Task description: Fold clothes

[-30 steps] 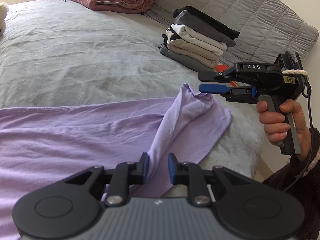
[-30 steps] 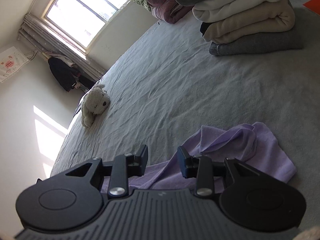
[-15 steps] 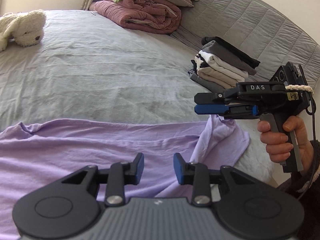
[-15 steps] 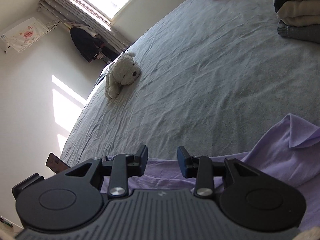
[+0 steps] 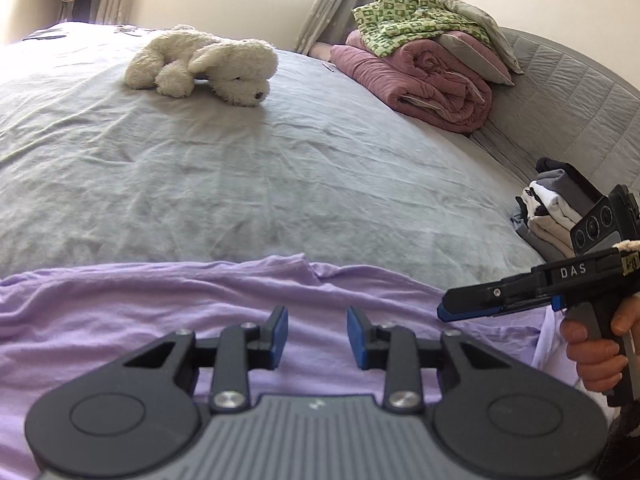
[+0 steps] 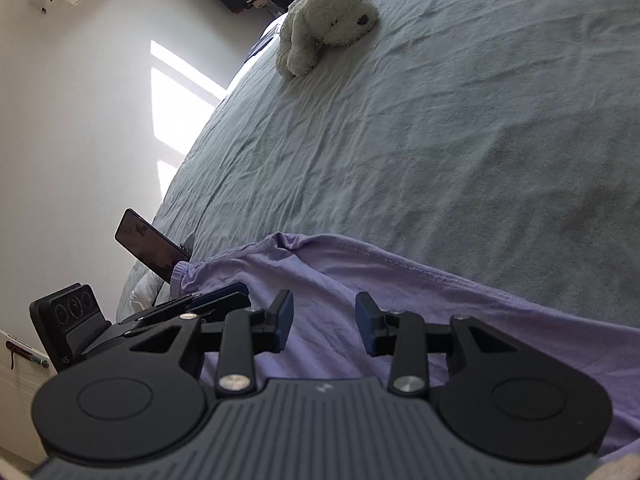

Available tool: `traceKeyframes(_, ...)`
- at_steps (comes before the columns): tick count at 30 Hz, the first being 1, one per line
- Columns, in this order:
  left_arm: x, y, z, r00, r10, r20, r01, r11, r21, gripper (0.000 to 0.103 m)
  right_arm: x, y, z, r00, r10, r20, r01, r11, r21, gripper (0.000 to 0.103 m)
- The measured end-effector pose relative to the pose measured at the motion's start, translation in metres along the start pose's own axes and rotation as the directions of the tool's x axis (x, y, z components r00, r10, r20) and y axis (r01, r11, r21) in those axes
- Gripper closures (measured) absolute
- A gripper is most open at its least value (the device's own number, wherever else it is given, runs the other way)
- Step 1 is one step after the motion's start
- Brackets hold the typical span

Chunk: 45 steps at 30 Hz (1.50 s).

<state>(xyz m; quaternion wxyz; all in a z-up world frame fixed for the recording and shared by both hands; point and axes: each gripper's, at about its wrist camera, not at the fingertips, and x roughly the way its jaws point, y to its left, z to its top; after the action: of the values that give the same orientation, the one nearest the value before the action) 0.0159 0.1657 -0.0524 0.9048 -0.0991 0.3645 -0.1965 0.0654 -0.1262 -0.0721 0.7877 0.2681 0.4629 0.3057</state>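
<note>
So we've got the soft lilac jersey garment (image 5: 168, 312) spread flat on the wrinkled grey bedsheet (image 5: 240, 168), lying right under and just ahead of both sets of fingers. The left gripper (image 5: 316, 336) has its blue pads apart with nothing pinched between them, only lilac cloth lying below the gap. Same for the right gripper (image 6: 324, 322): fingers apart, nothing held, cloth beneath.

Our guess at the step in hand: picking fresh grab points for the next fold. To do it well, we'd want each gripper to catch a hem or corner rather than the middle of the panel, both pinching at matching spots so the fold line comes out straight. Take one layer only, and lift just enough to carry it over without dragging the rest into a bunch.

What the views give us separately: the left wrist view shows the right gripper side-on off to the right of our fingers, with a hand (image 5: 596, 354) on its handle, plus the stack of folded grey, white and beige clothes (image 5: 552, 216) behind it. The right wrist view misses that, but shows the garment's far end past our left finger, beside a dark slanted phone (image 6: 150, 249) at the bed's edge. The cream plush dog (image 5: 204, 66) turns up in both.
</note>
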Motion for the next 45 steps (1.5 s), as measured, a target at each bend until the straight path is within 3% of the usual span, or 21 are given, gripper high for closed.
traceKeyframes(12, -0.044, 0.097, -0.003, 0.983, 0.153, 0.101, -0.140, 0.983, -0.122, 0.072, 0.032, -0.016, 0.019, 0.993, 0.117, 0.014, -0.117, 0.988, 0.096, 0.063)
traceKeyframes(17, -0.056, 0.117, -0.008, 0.974, 0.188, 0.124, -0.169, 0.975, -0.146, 0.072, 0.059, -0.005, 0.033, 0.984, 0.174, -0.041, -0.169, 0.981, 0.093, 0.063)
traceKeyframes(23, -0.065, 0.134, -0.010, 0.973, 0.176, 0.152, -0.147, 0.972, -0.183, 0.073, 0.086, 0.008, 0.038, 0.975, 0.209, -0.073, -0.204, 0.977, 0.068, 0.064)
traceKeyframes(26, -0.065, 0.137, -0.009, 0.971, 0.170, 0.166, -0.137, 0.972, -0.191, 0.073, 0.093, 0.011, 0.039, 0.976, 0.210, -0.052, -0.206, 0.976, 0.072, 0.073)
traceKeyframes(29, -0.064, 0.139, -0.008, 0.969, 0.179, 0.170, -0.144, 0.969, -0.200, 0.074, 0.091, 0.015, 0.041, 0.989, 0.151, 0.010, -0.151, 0.987, 0.047, 0.097)
traceKeyframes(32, -0.061, 0.140, -0.009, 0.964, 0.205, 0.167, -0.170, 0.965, -0.201, 0.080, 0.084, 0.016, 0.045, 0.988, 0.112, 0.104, -0.114, 0.993, 0.022, 0.098)
traceKeyframes(38, -0.048, 0.141, -0.011, 0.955, 0.265, 0.131, -0.241, 0.954, -0.177, 0.099, 0.101, 0.028, 0.040, 0.987, -0.032, 0.159, 0.043, 0.997, -0.067, 0.100)
traceKeyframes(42, -0.044, 0.142, -0.009, 0.954, 0.275, 0.119, -0.252, 0.952, -0.174, 0.100, 0.107, 0.042, 0.033, 0.977, -0.110, 0.180, 0.146, 0.969, -0.198, 0.102)
traceKeyframes(45, -0.044, 0.136, -0.005, 0.947, 0.304, 0.102, -0.285, 0.944, -0.164, 0.100, 0.106, 0.047, 0.033, 0.976, -0.136, 0.168, 0.174, 0.955, -0.239, 0.102)
